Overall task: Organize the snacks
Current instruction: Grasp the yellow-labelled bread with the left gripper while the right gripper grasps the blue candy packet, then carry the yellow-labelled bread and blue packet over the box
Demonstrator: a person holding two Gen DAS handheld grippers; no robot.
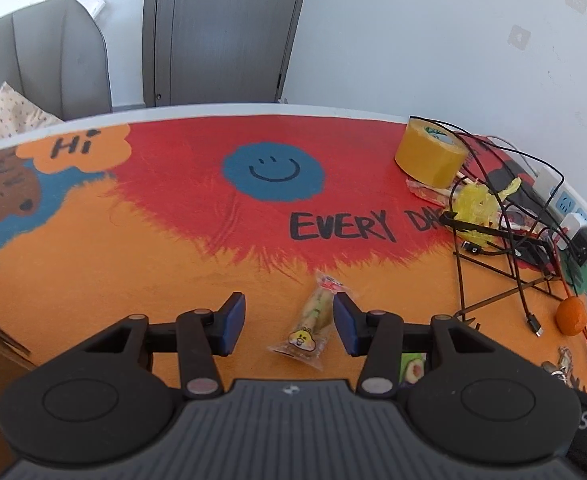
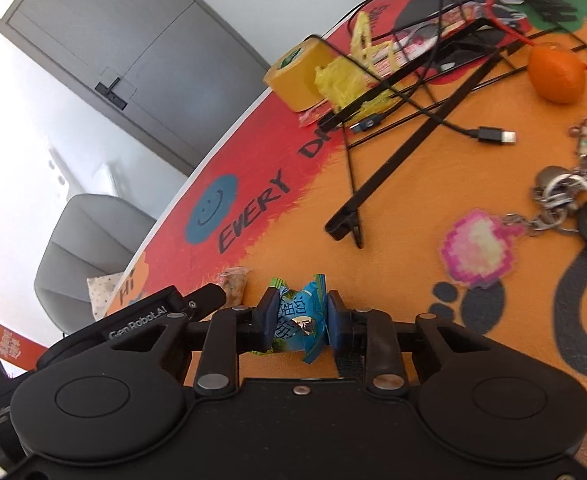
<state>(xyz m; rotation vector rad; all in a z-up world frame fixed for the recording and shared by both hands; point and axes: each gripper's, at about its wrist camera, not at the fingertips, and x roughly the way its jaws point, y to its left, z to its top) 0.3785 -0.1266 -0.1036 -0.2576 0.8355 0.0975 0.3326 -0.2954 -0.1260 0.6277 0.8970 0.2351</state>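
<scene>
The left gripper (image 1: 289,324) hangs low over the bench (image 1: 133,280), its blue-padded fingers (image 1: 233,320) spread apart with a clear-wrapped snack (image 1: 311,322) lying flat on the orange cloth between them, closer to the right-hand pad and not clamped. The right gripper (image 2: 299,316) has its fingers (image 2: 267,316) pressed together on a blue snack packet (image 2: 303,316), crumpling it just above the bench surface. Beyond the left gripper, to the right, a tangle crowds the bench: a yellow tape roll (image 1: 429,152), a black wire stand (image 1: 505,264) draped with black cables (image 1: 521,292), yellow plastic scraps (image 1: 475,204) and a power strip (image 1: 565,208). An orange (image 2: 557,74) sits near the stand's foot, and a bunch of keys (image 2: 561,196) with a pink charm (image 2: 477,244) lies nearer the right gripper
</scene>
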